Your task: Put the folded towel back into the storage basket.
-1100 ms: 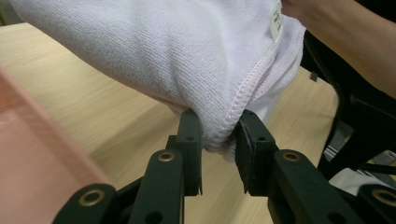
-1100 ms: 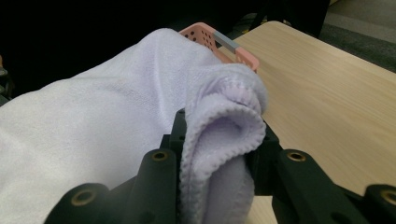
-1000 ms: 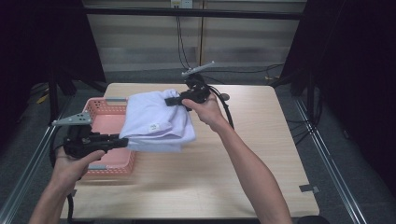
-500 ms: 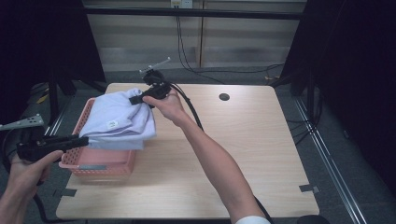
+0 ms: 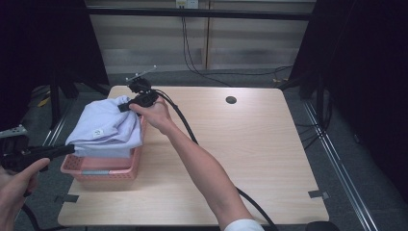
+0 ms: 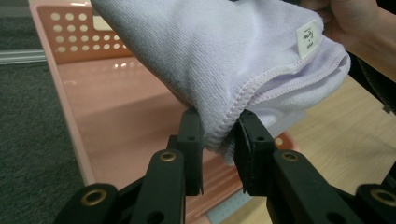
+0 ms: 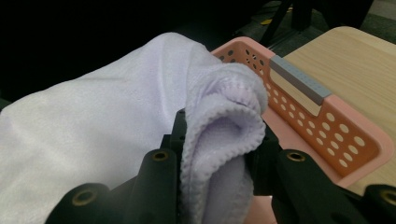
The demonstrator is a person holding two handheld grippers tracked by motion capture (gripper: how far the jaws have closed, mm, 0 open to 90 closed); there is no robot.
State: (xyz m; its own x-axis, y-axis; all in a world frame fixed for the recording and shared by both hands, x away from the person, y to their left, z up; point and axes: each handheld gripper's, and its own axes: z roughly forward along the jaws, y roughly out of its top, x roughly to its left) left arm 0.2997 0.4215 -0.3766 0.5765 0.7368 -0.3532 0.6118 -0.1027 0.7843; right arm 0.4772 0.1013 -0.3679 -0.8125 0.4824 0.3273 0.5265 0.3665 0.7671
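Both grippers have carried the towel leftward, off the table's middle and over the basket. It hangs folded above the pink basket at the left edge of the table. Left gripper is clamped on its hemmed near edge; right gripper is clamped on a bunched far corner.
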